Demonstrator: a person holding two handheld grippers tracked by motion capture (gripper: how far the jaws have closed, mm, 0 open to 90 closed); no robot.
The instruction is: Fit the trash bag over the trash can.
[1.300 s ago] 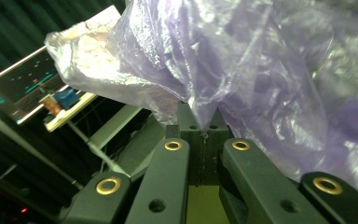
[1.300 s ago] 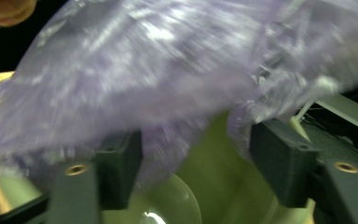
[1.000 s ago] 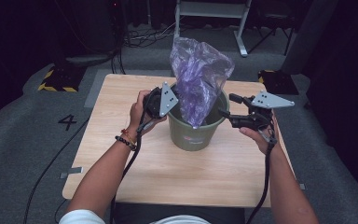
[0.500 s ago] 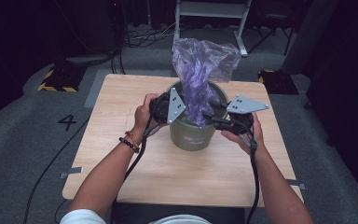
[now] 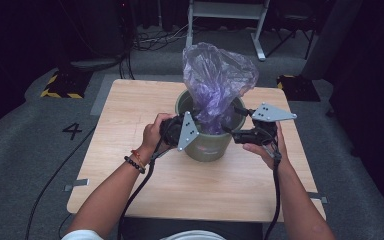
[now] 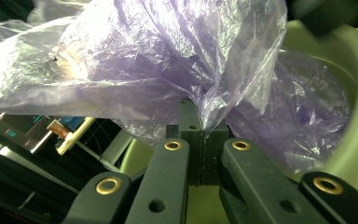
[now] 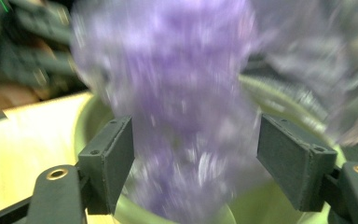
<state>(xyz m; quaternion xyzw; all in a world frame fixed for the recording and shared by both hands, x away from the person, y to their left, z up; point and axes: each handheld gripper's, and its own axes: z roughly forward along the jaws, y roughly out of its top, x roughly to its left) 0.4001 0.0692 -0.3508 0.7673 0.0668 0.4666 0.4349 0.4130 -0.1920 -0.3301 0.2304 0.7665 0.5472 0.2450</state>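
A crumpled purple plastic bag (image 5: 220, 80) rises out of an olive-green bin (image 5: 207, 147) at the middle of the wooden table. My left gripper (image 5: 197, 122) is at the bin's left rim, shut on a fold of the bag (image 6: 158, 56), which is pinched between its pads (image 6: 204, 135). My right gripper (image 5: 234, 121) is at the right rim. Its jaws have just been opening and stand wide, with the blurred bag (image 7: 177, 84) between them (image 7: 196, 154) and apart from the pads (image 7: 114, 154). The bin's rim (image 7: 88, 121) curves below.
The table (image 5: 130, 115) has bare wood all around the bin. Behind it on the grey floor stand a metal frame (image 5: 227, 15) and cables. A yellow-and-black striped block (image 5: 60, 85) lies at the back left, and a painted "4" (image 5: 73, 131) marks the floor.
Both grippers have come in from the bin's sides to its rim and sunk a little. The bag's top has dropped slightly. The left stays shut on the bag.
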